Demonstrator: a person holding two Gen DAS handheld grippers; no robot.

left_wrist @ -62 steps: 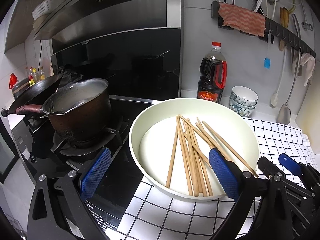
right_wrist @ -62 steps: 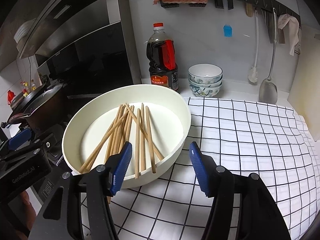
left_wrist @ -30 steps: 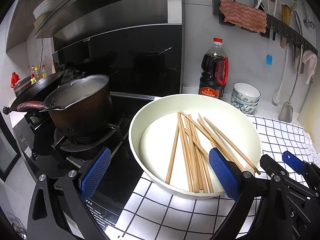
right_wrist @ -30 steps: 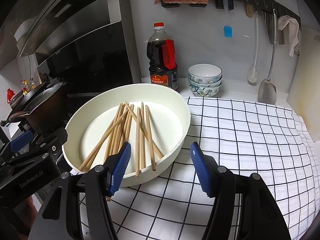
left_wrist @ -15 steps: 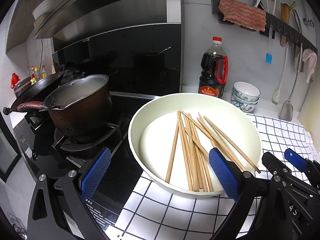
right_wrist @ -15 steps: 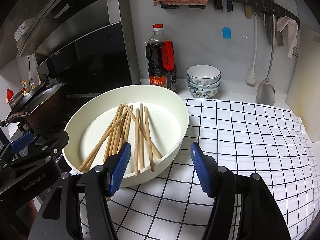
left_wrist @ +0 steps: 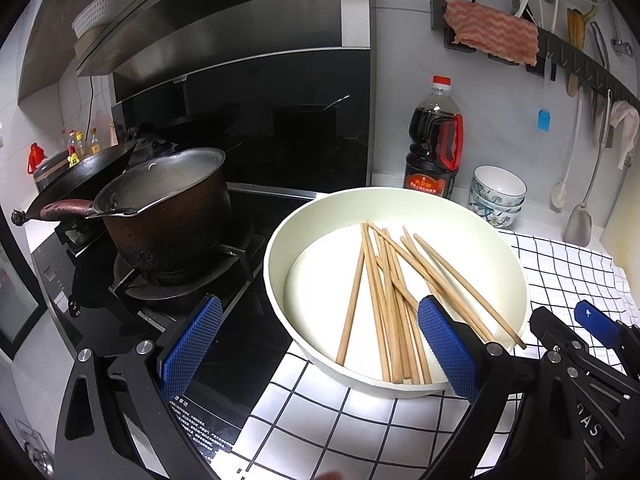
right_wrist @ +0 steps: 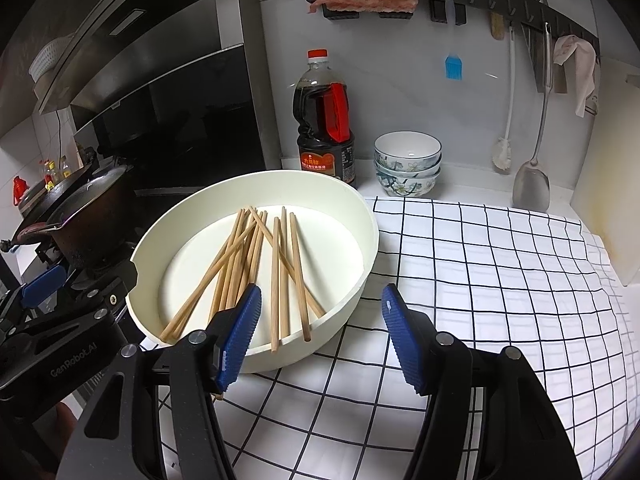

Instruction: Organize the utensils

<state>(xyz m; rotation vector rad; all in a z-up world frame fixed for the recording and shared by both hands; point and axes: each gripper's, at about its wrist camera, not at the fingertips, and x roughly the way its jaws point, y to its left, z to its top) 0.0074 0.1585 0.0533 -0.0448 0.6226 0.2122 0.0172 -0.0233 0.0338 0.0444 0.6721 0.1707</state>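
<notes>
Several wooden chopsticks lie loosely crossed inside a wide white basin on a black-and-white checked cloth. My left gripper hovers open at the basin's near left rim, one blue pad over the stove, the other over the basin, nothing between them. In the right wrist view my right gripper stands open at the basin's near right rim, holding nothing. Each gripper shows at the edge of the other's view.
A dark saucepan and a wok sit on the gas stove at left. A soy sauce bottle and stacked bowls stand by the wall. A rail above holds a cloth, spatula and brush. The checked cloth spreads to the right.
</notes>
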